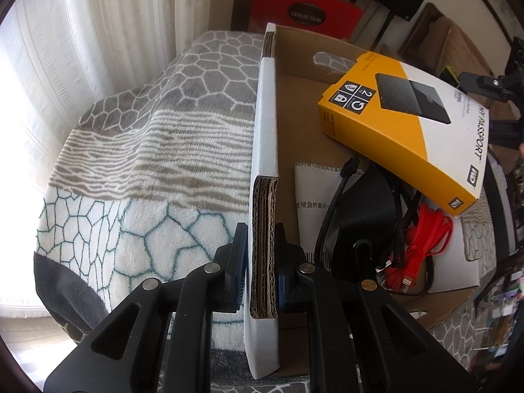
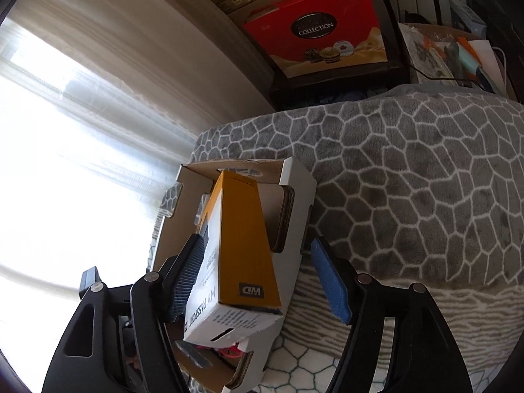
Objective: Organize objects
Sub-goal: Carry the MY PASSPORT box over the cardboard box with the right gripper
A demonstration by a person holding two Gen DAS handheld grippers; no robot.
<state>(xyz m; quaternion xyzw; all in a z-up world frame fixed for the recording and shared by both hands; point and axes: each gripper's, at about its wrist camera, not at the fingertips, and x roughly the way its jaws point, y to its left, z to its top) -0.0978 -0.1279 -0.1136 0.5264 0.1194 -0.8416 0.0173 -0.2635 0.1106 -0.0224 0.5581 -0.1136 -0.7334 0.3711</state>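
An open cardboard box (image 1: 265,150) with white outer walls sits on a patterned blanket. My left gripper (image 1: 262,262) is shut on the box's near side wall. A yellow and white WD My Passport box (image 1: 406,121) lies tilted inside, resting on a black pouch (image 1: 363,209), black cables and a red cable (image 1: 425,232). In the right wrist view my right gripper (image 2: 255,281) is open, its fingers (image 2: 330,281) spread on both sides of the My Passport box (image 2: 242,252), which leans in the cardboard box (image 2: 294,177). The left pad is close to or touching it.
The grey and white blanket (image 1: 147,163) covers the surface under the box. A paper sheet with printed text (image 1: 314,190) lies in the box. A red Collection gift box (image 2: 314,29) and clutter stand behind. Bright curtains (image 2: 65,131) are on the left.
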